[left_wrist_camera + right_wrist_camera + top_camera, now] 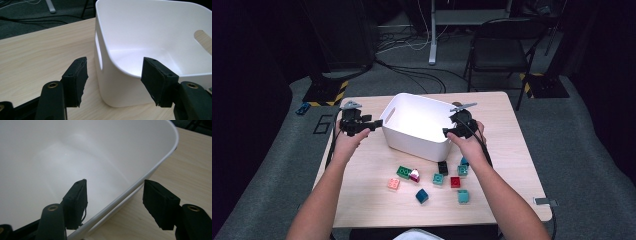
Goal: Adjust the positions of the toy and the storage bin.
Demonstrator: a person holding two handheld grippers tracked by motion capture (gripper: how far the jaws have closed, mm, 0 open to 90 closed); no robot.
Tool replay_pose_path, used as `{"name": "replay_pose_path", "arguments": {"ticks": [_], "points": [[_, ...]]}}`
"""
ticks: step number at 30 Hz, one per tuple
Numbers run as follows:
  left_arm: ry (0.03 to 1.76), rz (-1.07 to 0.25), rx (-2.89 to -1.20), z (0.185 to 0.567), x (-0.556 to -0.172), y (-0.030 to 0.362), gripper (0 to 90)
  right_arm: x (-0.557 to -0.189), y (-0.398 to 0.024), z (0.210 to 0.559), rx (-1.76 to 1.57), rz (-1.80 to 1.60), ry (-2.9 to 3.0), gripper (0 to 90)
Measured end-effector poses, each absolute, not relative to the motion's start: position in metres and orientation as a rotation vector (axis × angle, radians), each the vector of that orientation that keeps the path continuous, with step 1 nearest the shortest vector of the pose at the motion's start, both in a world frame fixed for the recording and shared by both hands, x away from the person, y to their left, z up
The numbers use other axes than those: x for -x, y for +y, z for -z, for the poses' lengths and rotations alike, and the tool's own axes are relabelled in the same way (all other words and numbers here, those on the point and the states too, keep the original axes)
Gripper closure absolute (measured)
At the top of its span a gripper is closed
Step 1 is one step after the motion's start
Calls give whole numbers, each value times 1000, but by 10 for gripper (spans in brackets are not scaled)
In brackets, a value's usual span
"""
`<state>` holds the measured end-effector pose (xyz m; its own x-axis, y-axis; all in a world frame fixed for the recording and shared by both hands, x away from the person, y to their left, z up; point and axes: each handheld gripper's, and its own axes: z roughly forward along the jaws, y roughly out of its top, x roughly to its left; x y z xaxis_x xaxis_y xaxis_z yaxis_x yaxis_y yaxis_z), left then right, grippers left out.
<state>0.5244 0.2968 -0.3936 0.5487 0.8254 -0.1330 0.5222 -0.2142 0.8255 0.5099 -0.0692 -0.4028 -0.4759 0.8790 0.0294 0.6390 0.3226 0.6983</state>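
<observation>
**Both grippers at the bin; blocks not yet loaded**

High view: A white bin (419, 127) stands on the wooden table (512, 145), slightly skewed to its edges. The left gripper (374, 123) is at the bin's left wall, the right gripper (447, 131) at its right near corner. A scatter of toy blocks (432, 177) lies on the table nearer the person, apart from the bin. The bin's interior appears bare. Judgement: the work seems to be at the stage of taking hold of the bin; if the blocks are meant for it, all of that is left to do.

Left gripper view: The jaws stand wide, nothing between the pads (76, 80). They straddle the bin's near corner (117, 85), beside the handle slot, without clear contact.

Right gripper view: The jaws stand wide, one pad (76, 202) inside the bin, the other outside, with the rim (140, 181) running between them unclamped.

Limits: The bin floor is partly hidden behind its near wall in the high view. Whether any pad touches the wall cannot be settled. The blocks' finer shapes are too small to tell.
</observation>
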Motion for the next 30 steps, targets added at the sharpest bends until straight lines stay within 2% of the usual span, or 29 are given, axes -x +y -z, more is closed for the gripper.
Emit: {"name": "replay_pose_path", "arguments": {"ticks": [4, 7, 8, 9, 13, 24, 30], "points": [[1085, -416, -1917, 396, -535, 286, 388, -510, -71, 405, -1377, -964, 2240, 353], [1093, -387, -1942, 400, -542, 281, 470, -510, -70, 405, -1364, -965, 2229, 365], [1084, -385, -1961, 401, -543, 280, 470, -510, -70, 405, -1364, -965, 2229, 365], [1086, -404, -1991, 404, -542, 277, 505, -510, -70, 405, -1343, -963, 2221, 392], [1108, -393, -1974, 408, -535, 284, 528, -514, -67, 405, -1294, -978, 2237, 409], [1147, -421, -1961, 408, -506, 287, 471, -536, -66, 409, -1221, -1070, 2278, 482], [1145, -360, -1917, 414, -493, 286, 457, -540, -74, 409, -1203, -1088, 2299, 491]]}}
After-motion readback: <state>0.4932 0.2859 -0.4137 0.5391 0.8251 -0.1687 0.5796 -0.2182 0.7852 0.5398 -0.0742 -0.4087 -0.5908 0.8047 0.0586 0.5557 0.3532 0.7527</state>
